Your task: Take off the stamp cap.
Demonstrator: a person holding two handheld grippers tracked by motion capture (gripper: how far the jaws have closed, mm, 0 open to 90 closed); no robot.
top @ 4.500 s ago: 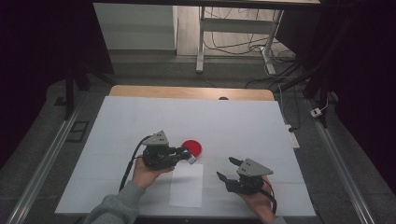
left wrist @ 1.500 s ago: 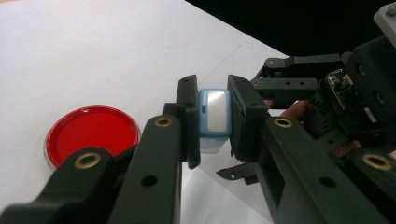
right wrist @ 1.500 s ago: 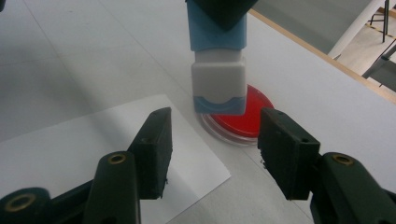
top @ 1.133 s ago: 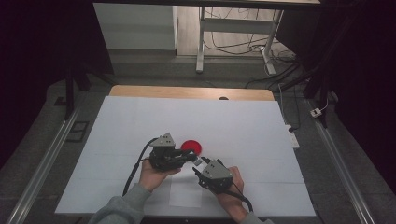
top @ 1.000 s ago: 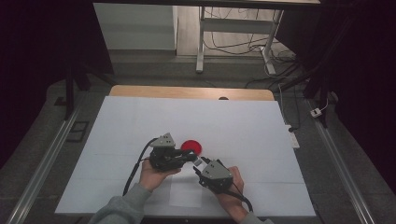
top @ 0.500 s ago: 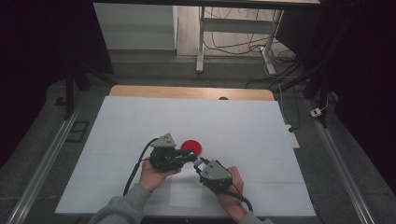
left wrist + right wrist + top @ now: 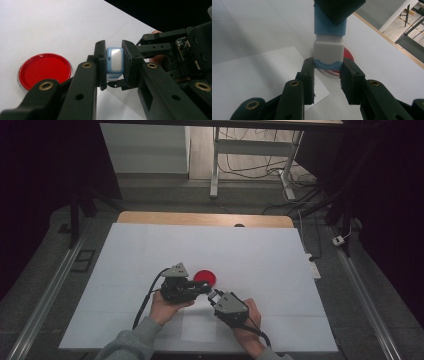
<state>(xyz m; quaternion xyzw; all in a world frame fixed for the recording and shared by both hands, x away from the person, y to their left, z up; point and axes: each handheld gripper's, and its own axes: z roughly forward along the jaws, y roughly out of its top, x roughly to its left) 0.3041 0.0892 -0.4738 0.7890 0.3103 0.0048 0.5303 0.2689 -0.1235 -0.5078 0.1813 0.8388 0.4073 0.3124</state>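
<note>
We are pinching a small blue-and-white block [image 7: 114, 63] with our left gripper [image 7: 114, 65], holding it just above the white table [image 7: 260, 250] beside the red dish [image 7: 204, 277]. Our right gripper [image 7: 327, 75] has just been closing, and its jaws are now pressing on the block's blue lower end, over a sheet of paper [image 7: 249, 75].
</note>
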